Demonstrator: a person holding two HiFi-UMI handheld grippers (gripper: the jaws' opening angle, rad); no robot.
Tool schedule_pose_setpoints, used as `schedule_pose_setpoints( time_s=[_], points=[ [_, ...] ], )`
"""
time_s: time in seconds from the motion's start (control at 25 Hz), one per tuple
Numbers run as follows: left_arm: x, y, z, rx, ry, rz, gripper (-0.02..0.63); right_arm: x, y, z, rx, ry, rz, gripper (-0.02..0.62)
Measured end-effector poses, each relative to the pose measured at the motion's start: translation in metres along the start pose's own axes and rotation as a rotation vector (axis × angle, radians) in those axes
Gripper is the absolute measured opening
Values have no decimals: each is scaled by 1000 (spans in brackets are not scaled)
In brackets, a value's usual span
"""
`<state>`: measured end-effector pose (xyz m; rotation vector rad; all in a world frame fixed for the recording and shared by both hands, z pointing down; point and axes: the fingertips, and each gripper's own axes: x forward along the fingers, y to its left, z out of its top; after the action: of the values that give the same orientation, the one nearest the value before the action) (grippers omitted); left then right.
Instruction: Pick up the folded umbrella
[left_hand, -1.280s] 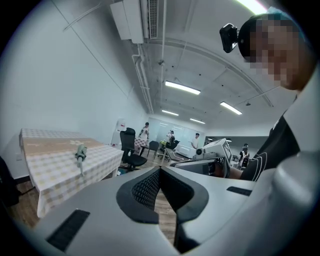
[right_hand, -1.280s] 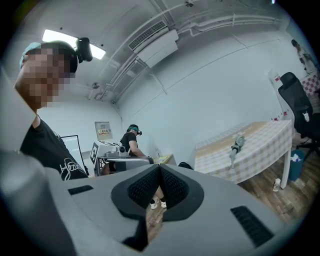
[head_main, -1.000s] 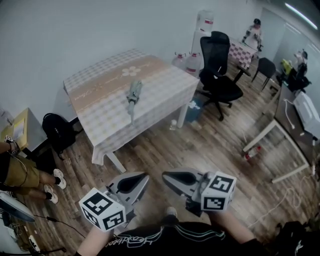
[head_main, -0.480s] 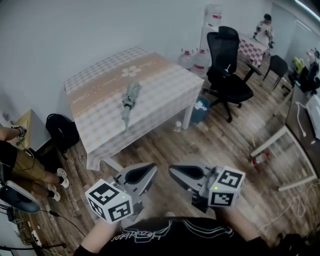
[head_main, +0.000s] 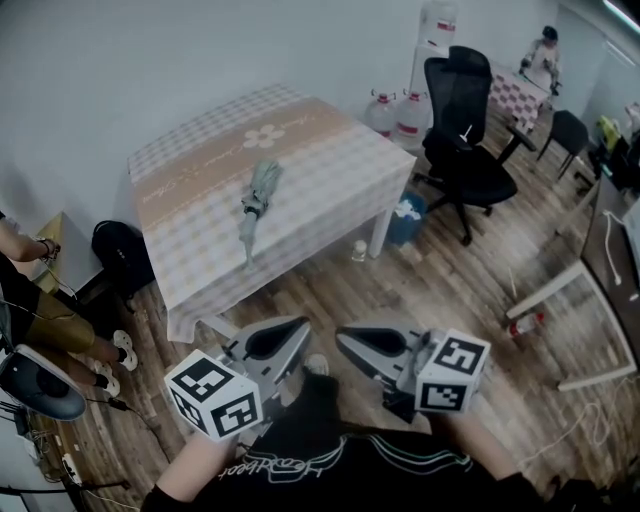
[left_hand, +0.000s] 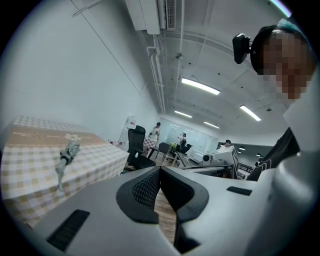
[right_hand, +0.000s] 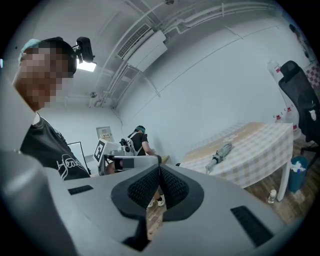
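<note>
The folded umbrella (head_main: 254, 202) is grey-green and lies on the checked tablecloth of the table (head_main: 330, 165), handle end toward the near edge. It also shows in the left gripper view as the umbrella (left_hand: 65, 156) and in the right gripper view as the umbrella (right_hand: 220, 154). My left gripper (head_main: 300, 326) and right gripper (head_main: 343, 337) hang side by side over the wood floor, well short of the table. Both are shut and hold nothing; the left gripper (left_hand: 160, 169) and right gripper (right_hand: 160, 167) show their pads meeting.
A black office chair (head_main: 462, 150) and water jugs (head_main: 398, 110) stand right of the table, with a blue bin (head_main: 406, 216) and a small bottle (head_main: 358, 250) by its leg. A black backpack (head_main: 122, 262) and a seated person (head_main: 30, 320) are at the left. A white table (head_main: 600, 300) stands right.
The table and umbrella have drawn nearer in the head view as both grippers travelled toward them over the floor. Both stay shut and side by side.
</note>
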<state>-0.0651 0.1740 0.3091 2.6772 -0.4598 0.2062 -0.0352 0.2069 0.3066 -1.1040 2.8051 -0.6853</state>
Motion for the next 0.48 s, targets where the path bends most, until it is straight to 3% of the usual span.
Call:
schedule_pose_setpoints(
  time_s=[0.12,0.48],
  points=[
    [19,16,4,0,9,-11,-3,4,-20,8,-35,6,-18,12],
    [85,95,32,13,7,24,-3,28,-122,38,-4,8,-50,12]
  ],
)
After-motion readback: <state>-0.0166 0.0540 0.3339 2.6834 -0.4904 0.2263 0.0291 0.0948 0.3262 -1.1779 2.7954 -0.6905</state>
